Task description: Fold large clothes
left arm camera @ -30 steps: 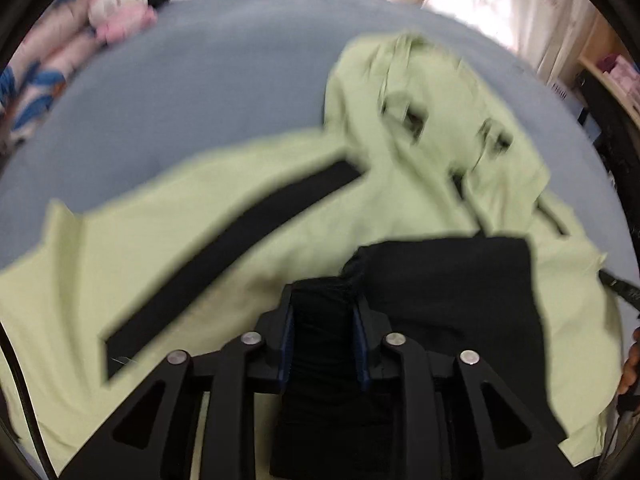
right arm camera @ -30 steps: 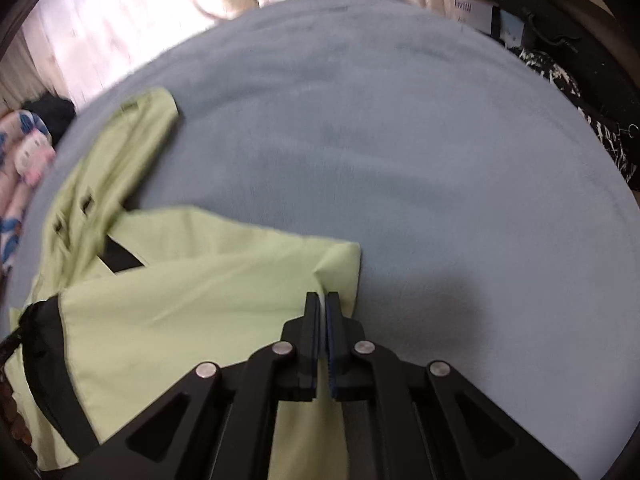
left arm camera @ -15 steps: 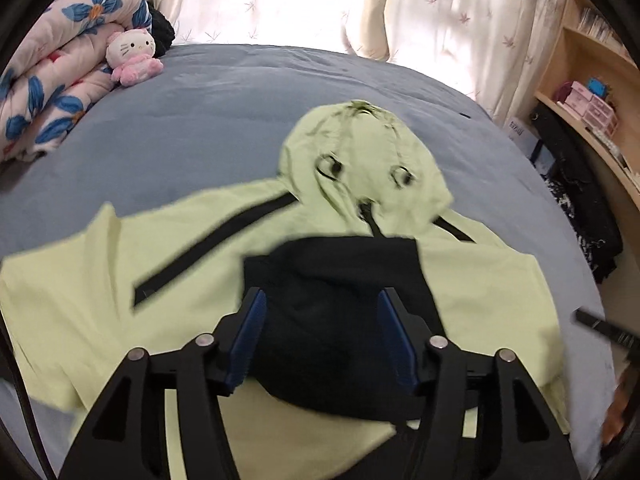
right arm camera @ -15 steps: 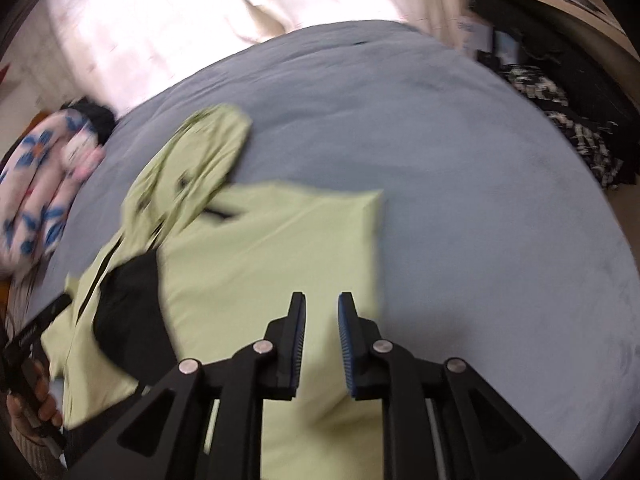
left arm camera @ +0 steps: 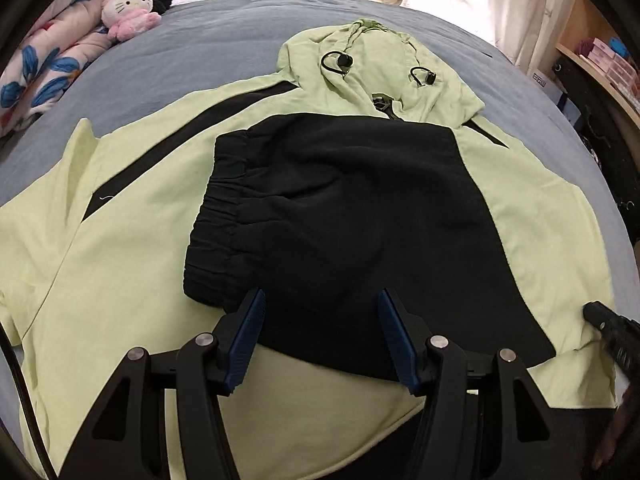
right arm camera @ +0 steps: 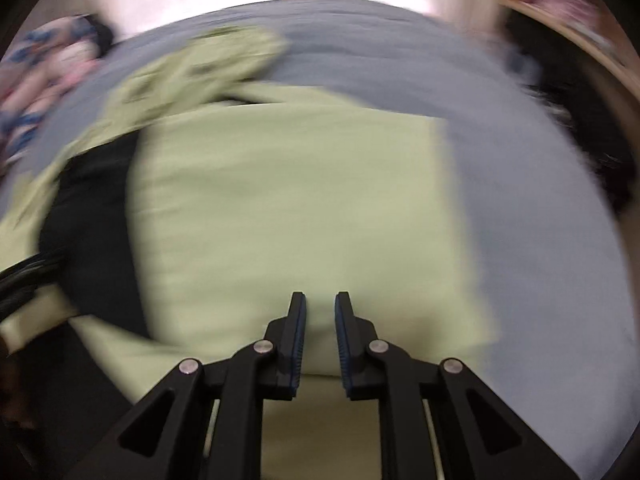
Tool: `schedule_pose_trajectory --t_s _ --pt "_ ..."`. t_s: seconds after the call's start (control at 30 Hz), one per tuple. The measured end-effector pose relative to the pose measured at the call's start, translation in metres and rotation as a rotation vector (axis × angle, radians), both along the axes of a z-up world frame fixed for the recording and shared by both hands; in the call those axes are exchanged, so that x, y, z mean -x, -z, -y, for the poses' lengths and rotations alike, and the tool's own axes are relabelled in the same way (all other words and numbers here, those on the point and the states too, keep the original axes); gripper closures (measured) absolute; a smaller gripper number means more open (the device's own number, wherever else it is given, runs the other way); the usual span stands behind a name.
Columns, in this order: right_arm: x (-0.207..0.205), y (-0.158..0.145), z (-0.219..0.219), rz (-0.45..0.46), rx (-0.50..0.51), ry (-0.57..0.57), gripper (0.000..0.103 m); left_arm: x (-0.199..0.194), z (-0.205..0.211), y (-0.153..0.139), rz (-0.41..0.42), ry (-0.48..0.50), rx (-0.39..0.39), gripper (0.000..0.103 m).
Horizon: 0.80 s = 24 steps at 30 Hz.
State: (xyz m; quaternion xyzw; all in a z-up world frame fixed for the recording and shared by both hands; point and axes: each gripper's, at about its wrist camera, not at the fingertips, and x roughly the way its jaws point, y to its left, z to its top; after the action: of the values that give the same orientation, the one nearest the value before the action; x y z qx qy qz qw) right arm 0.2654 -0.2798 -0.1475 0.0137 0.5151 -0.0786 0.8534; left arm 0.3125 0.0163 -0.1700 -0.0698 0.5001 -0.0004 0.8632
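Tilting steeply downward, the left gripper [left arm camera: 322, 334] hovers over the black fabric [left arm camera: 352, 216], fingers spread, gripping nothing. The right gripper [right arm camera: 320, 330] (blurred) angles over the green hoodie [right arm camera: 288, 208], jaws closing, empty.

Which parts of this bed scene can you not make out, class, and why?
- Light green hooded jacket, left wrist view: its bottom hem hidden behind the left claw.
- Jacket front: covered by the folded-up black panel.
- Right wrist view: motion blur smears everything.
- Wooden shelf's items: cut off by the edge.
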Motion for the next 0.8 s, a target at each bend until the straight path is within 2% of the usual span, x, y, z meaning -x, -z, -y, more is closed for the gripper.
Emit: schedule_pose_trajectory --t_s 0.03,0.1,0.2,0.33,0.43,0.5,0.57,0.67,0.8 --pt "0.003 0.003 0.021 -0.001 -0.076 0.028 0.103 0.0 0.002 0.001 0.005 0.006 -0.008 0.046" --pt "0.009 0.003 0.043 0.009 -0.181 0.074 0.103 0.002 0.005 0.002 0.015 0.014 -0.036 0.046" --pt "0.015 -0.003 0.042 0.02 -0.155 0.115 0.103 0.006 0.012 0.001 0.023 0.018 -0.079 0.046" --pt "0.016 -0.005 0.023 -0.003 -0.085 0.129 0.099 0.007 0.009 -0.004 0.005 0.016 -0.074 0.045" --pt "0.018 -0.011 0.015 -0.018 -0.09 0.143 0.091 0.01 0.009 -0.008 -0.009 0.012 -0.072 0.045" --pt "0.023 -0.017 0.014 -0.011 -0.11 0.147 0.079 0.014 0.009 -0.012 -0.012 0.008 -0.071 0.045" --pt "0.032 -0.025 0.009 0.001 -0.107 0.157 0.06 0.019 0.01 -0.017 -0.009 0.008 -0.071 0.045" --pt "0.043 -0.037 0.002 0.019 -0.09 0.171 0.058 0.028 0.011 -0.028 0.007 0.008 -0.076 0.045" --pt "0.057 -0.049 -0.003 0.034 -0.115 0.186 0.058 0.042 0.012 -0.042 0.019 0.013 -0.088 0.044"
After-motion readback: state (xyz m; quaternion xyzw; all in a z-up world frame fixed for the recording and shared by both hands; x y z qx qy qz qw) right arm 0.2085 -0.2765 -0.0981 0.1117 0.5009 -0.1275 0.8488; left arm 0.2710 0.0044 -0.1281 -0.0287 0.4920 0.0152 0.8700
